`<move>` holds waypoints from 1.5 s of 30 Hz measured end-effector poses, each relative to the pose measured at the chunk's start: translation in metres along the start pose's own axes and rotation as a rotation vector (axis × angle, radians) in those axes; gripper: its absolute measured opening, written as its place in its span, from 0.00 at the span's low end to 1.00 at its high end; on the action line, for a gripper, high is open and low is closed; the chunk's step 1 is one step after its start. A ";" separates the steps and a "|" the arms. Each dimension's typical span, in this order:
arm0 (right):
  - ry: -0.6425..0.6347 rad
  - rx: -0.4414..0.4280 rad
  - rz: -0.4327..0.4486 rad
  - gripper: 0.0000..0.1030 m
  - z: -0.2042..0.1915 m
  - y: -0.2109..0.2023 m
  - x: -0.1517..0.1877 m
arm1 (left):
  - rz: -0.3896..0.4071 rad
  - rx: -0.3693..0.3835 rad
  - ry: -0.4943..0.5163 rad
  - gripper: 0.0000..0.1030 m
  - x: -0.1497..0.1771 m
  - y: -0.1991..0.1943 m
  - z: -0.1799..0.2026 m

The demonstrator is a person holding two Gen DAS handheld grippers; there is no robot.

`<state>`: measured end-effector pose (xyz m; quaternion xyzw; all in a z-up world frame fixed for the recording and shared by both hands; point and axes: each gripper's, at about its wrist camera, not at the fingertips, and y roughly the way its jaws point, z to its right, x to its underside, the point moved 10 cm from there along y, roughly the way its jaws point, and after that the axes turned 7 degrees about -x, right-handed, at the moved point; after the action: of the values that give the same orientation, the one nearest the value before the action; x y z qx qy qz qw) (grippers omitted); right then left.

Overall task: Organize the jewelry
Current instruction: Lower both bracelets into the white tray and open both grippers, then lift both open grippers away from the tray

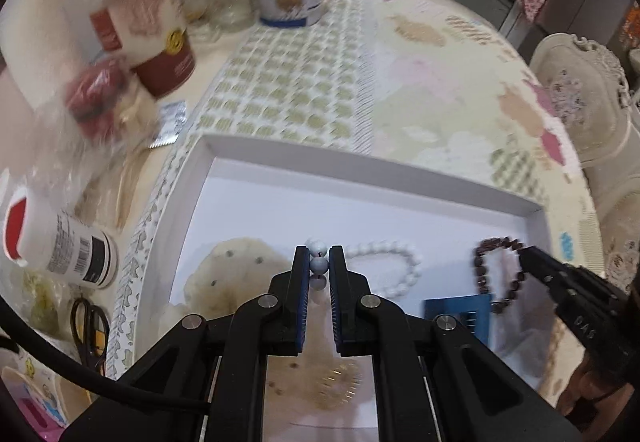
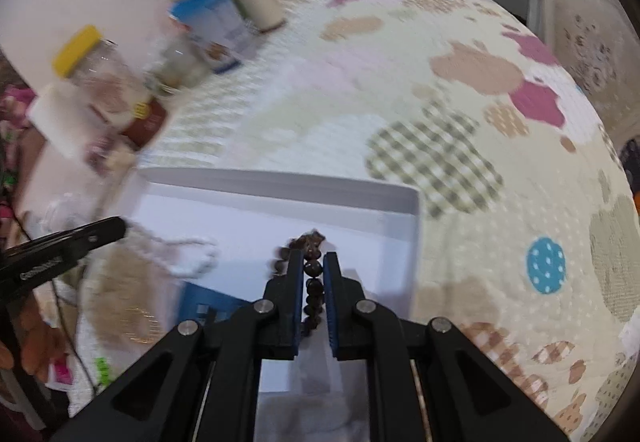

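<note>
While both claws reach forward and down into the white tray [image 1: 248, 157], the left claw [image 1: 319, 262] sits over the tray's middle with its blue-padded fingers [image 1: 302, 282] pinched on a pale bead of the white bead bracelet [image 1: 404, 266]. The rest of that bracelet loops off to the right on the tray floor. Left of the tray, on the desk [image 1: 440, 89], there's a white bottle [image 1: 60, 246] lying on its side with a barcode label, text too small to read, plus black scissors [image 1: 90, 326] just below it. Further right in the tray lies a blue card [image 1: 460, 316], and beside it the dark bead bracelet [image 1: 500, 274]. The right claw [image 2: 313, 270] comes in from the right, tilted, and it's clamped on that dark strand; the beads run straight down between its pads. There's lettering on the claw bodies, but it's blurry, so I can't make it out. The jar and carton labels at the back are smeared too.
</note>
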<state>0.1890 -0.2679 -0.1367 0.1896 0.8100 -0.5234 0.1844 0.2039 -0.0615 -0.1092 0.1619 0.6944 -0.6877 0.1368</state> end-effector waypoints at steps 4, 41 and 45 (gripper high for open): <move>-0.033 0.044 -0.010 0.10 0.004 0.007 0.005 | -0.002 -0.010 -0.013 0.07 0.006 0.009 -0.006; -0.072 0.001 0.152 0.52 -0.083 -0.117 0.072 | 0.175 -0.077 0.018 0.27 0.087 -0.108 -0.007; -0.072 0.002 0.148 0.53 -0.086 -0.127 0.088 | 0.177 -0.077 0.013 0.27 0.106 -0.118 -0.007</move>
<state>0.0413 -0.2272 -0.0480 0.2301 0.7860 -0.5158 0.2515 0.0593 -0.0508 -0.0453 0.2215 0.7042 -0.6446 0.1987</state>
